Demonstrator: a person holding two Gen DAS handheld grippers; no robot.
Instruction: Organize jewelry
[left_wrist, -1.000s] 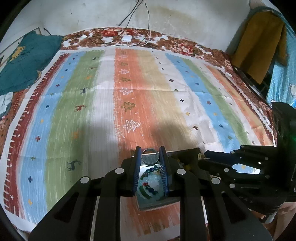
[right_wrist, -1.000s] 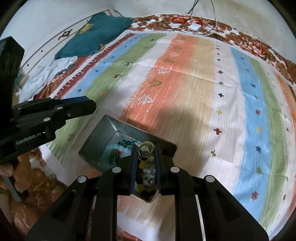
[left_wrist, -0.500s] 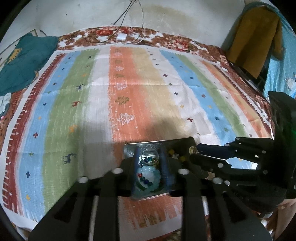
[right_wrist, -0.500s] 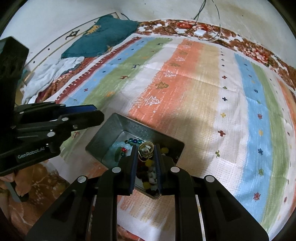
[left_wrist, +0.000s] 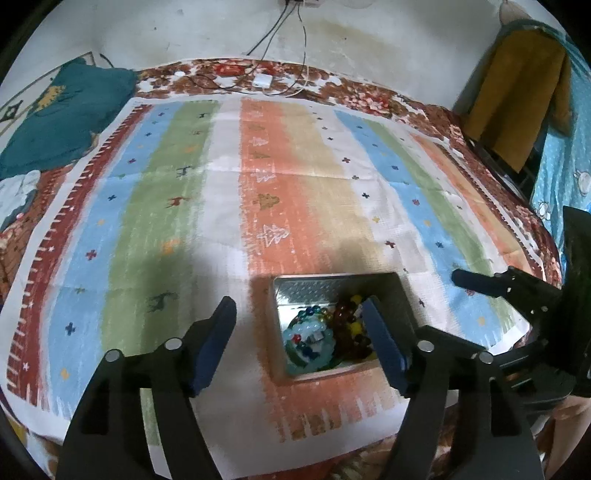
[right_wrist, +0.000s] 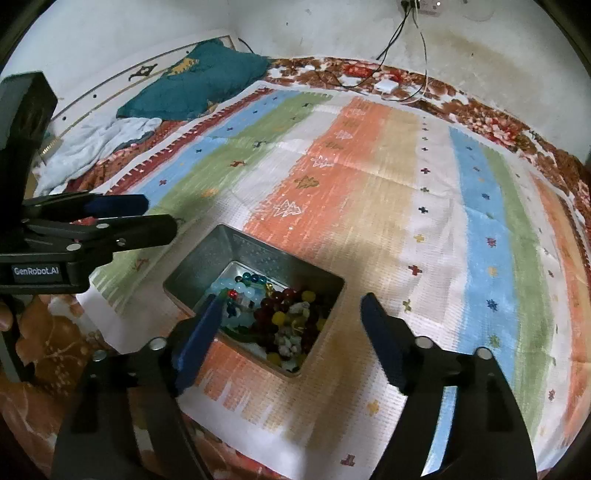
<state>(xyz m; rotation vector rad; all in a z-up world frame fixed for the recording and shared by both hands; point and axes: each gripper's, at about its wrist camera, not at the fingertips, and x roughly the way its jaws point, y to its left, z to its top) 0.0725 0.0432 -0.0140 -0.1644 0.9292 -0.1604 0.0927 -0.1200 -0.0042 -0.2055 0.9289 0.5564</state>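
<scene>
A grey metal box (left_wrist: 314, 290) sits on the striped rug near its front edge, filled with bead jewelry. A pale blue-green bracelet (left_wrist: 306, 339) lies at its left, with dark red beads (left_wrist: 347, 314) and yellow ones beside it. My left gripper (left_wrist: 299, 332) hovers over the box, its jaws opening wide with nothing gripped between them. In the right wrist view the same box (right_wrist: 207, 258) holds the pale bracelet (right_wrist: 236, 288) and red beads (right_wrist: 273, 306). My right gripper (right_wrist: 295, 325) is above it, jaws also opening and holding nothing. Each gripper shows at the edge of the other's view.
The striped rug (left_wrist: 147, 221) covers a floral bedspread. A teal pillow (left_wrist: 62, 114) and white cloth (right_wrist: 92, 144) lie at the far left. Cables and a white charger (left_wrist: 264, 80) rest by the wall. A mustard garment (left_wrist: 517, 103) hangs at right.
Both grippers went from nearly shut to wide open. The gold coiled piece in the right jaws and the round piece between the left jaws are gone from them. Both views drew back slightly.
</scene>
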